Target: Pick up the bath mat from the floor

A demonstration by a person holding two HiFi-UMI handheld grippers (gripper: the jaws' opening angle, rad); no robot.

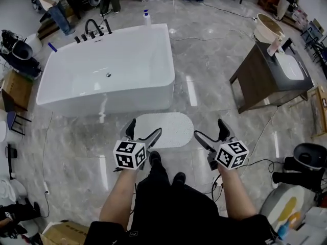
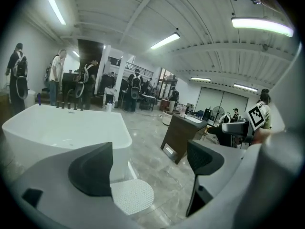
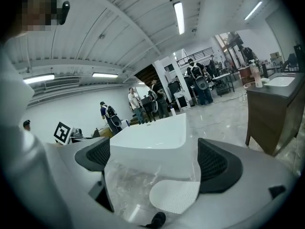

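Observation:
A white oval bath mat (image 1: 166,129) lies flat on the grey marble floor, just in front of the white bathtub (image 1: 110,68). My left gripper (image 1: 143,130) hangs above the mat's left end, open and empty. My right gripper (image 1: 209,131) is held just right of the mat, open too, nothing between its jaws. The mat (image 2: 133,196) shows low between the jaws in the left gripper view, and the mat (image 3: 175,195) sits low near the right jaw in the right gripper view. Both grippers are well above the floor.
A dark wooden vanity (image 1: 271,75) with a white basin stands to the right. A black cable (image 1: 258,137) runs across the floor near it. The person's shoes (image 1: 156,160) stand at the mat's near edge. Several people stand far behind the bathtub.

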